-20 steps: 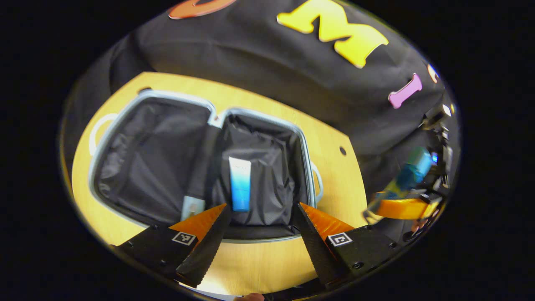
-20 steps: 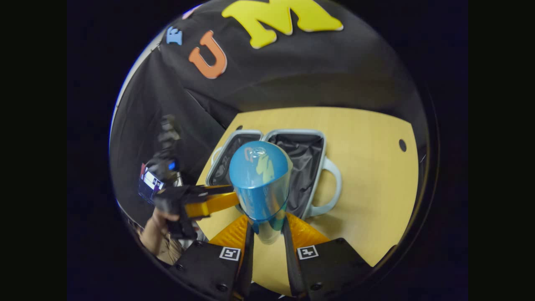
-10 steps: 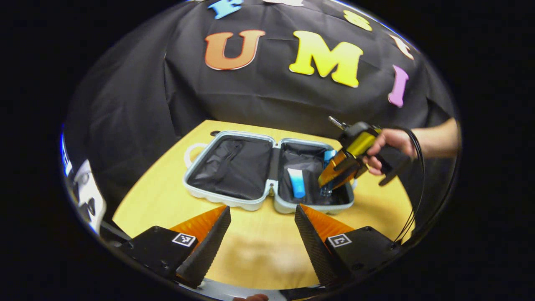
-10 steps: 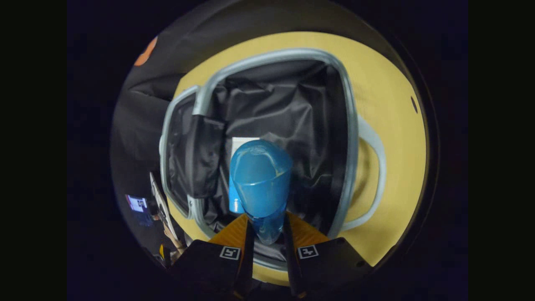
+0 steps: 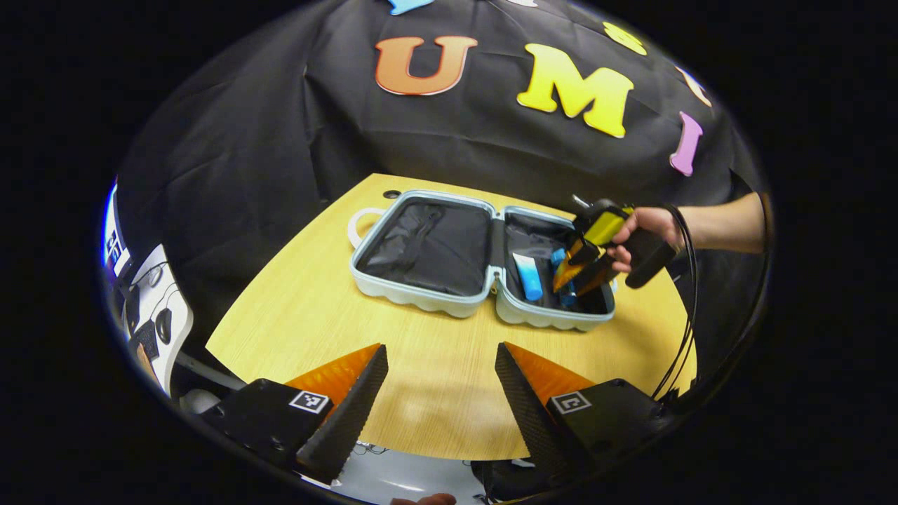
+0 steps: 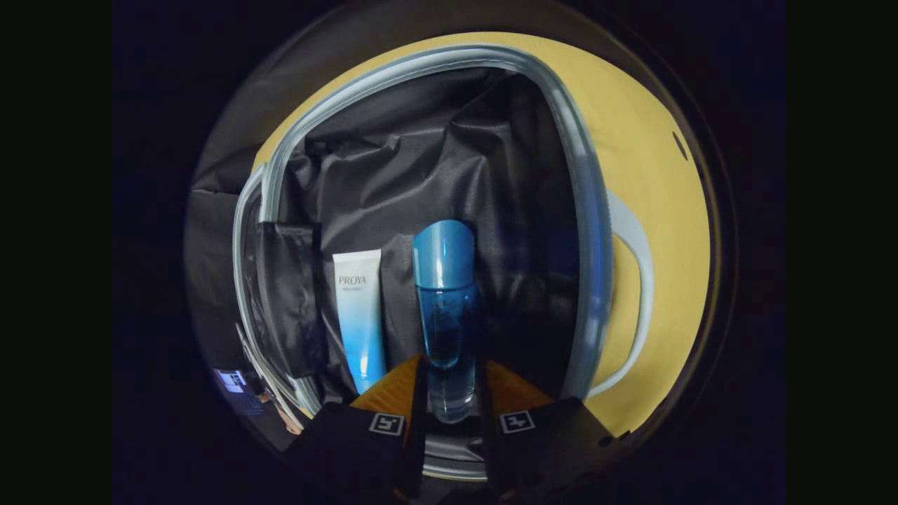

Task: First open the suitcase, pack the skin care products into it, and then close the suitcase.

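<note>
Blue bottle [image 6: 444, 301] now lowered beside tube [image 6: 359, 315] inside suitcase [image 6: 582, 210], pinched by right gripper [image 6: 449, 393]. Left gripper [image 5: 438, 393] withdrawn, jaws spread. Release next.

One suitcase [image 5: 421, 294] lies open on the one wooden table [image 5: 295, 308], showing two lined halves and two pale handles. Inside its right half there are two skin care products: one tube [image 6: 359, 315] and, just beside it, one blue bottle [image 6: 445, 301]. Two grippers are about: one right gripper [image 6: 449, 393] at that half, one left gripper [image 5: 440, 400] well back from the suitcase.
</note>
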`<control>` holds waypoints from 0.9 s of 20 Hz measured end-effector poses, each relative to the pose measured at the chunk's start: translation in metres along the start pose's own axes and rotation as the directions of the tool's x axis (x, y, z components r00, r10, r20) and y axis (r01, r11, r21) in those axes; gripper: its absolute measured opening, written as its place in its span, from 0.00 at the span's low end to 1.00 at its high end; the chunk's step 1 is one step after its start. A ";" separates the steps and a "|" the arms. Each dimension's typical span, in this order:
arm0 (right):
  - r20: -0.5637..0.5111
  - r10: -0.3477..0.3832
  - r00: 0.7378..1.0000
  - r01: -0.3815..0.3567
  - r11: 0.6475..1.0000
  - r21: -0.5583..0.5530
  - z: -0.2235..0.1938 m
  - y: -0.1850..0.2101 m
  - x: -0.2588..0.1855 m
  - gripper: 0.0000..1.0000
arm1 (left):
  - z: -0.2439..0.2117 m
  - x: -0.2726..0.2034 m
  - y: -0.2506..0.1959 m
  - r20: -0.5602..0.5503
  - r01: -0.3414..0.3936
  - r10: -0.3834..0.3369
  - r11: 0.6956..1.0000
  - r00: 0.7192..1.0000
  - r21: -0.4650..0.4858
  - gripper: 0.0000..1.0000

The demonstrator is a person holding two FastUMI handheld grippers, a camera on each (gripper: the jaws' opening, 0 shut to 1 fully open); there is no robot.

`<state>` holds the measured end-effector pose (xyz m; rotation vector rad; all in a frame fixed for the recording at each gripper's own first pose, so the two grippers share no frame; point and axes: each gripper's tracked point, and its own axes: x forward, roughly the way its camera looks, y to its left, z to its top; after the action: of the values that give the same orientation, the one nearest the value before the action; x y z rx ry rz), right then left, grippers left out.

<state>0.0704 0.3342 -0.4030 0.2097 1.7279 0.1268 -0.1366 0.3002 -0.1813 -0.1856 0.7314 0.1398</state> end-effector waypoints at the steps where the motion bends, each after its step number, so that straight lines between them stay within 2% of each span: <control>1: 0.003 -0.005 1.000 0.005 1.000 0.001 0.000 0.000 0.000 0.29 | 0.007 0.003 0.003 0.011 0.003 -0.003 1.000 1.000 -0.024 0.98; 3: -0.002 -0.035 0.999 0.035 0.999 -0.007 -0.008 -0.005 -0.004 0.37 | 0.025 0.013 0.014 0.029 0.012 -0.010 0.998 1.000 -0.065 0.98; 4: -0.007 -0.025 1.000 0.025 1.000 -0.016 -0.015 -0.005 -0.009 0.41 | 0.033 0.022 0.022 0.025 0.021 -0.019 0.997 0.999 -0.080 0.98; 5: -0.006 0.003 1.000 -0.003 1.000 -0.011 -0.020 -0.002 -0.018 0.45 | 0.040 0.034 0.032 0.010 0.022 -0.021 0.995 1.000 -0.100 0.98; 6: 0.003 0.024 1.000 -0.024 1.000 -0.009 -0.025 0.001 -0.026 0.55 | 0.048 0.047 0.048 -0.003 0.015 -0.015 0.992 1.000 -0.126 0.99; 8: 0.047 0.072 0.996 -0.070 0.997 -0.039 -0.036 -0.001 -0.055 0.67 | 0.070 0.082 0.080 -0.019 0.012 -0.016 0.981 1.000 -0.196 0.99; 9: 0.090 0.101 0.991 -0.095 0.993 -0.070 -0.040 -0.003 -0.072 0.64 | 0.081 0.100 0.100 -0.026 -0.001 -0.004 0.977 1.000 -0.213 0.99; 11: 0.197 0.185 0.963 -0.152 0.973 -0.171 -0.049 -0.008 -0.114 0.72 | 0.093 0.141 0.142 -0.065 -0.049 0.036 0.976 0.997 -0.212 0.98; 12: 0.260 0.220 0.940 -0.159 0.959 -0.236 -0.053 -0.015 -0.135 0.72 | 0.096 0.159 0.157 -0.091 -0.062 0.043 0.976 0.995 -0.210 0.98; 13: 0.329 0.236 0.914 -0.137 0.944 -0.299 -0.054 -0.028 -0.153 0.72 | 0.098 0.179 0.169 -0.119 -0.081 0.056 0.973 0.991 -0.215 0.99; 15: 0.449 0.217 0.867 -0.046 0.931 -0.361 -0.059 -0.068 -0.179 0.72 | 0.104 0.215 0.194 -0.158 -0.125 0.092 0.970 0.983 -0.209 0.99; 16: 0.483 0.201 0.852 -0.018 0.934 -0.356 -0.066 -0.091 -0.194 0.72 | 0.107 0.231 0.199 -0.167 -0.126 0.091 0.969 0.982 -0.211 0.99; 18: 0.521 0.148 0.840 0.017 0.954 -0.298 -0.077 -0.134 -0.204 0.72 | 0.106 0.261 0.201 -0.179 -0.110 0.069 0.966 0.982 -0.233 0.99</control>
<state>0.0171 0.1628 -0.2204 0.0735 1.1170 0.3408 0.0859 0.5352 -0.3040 -0.4010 0.8924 0.3032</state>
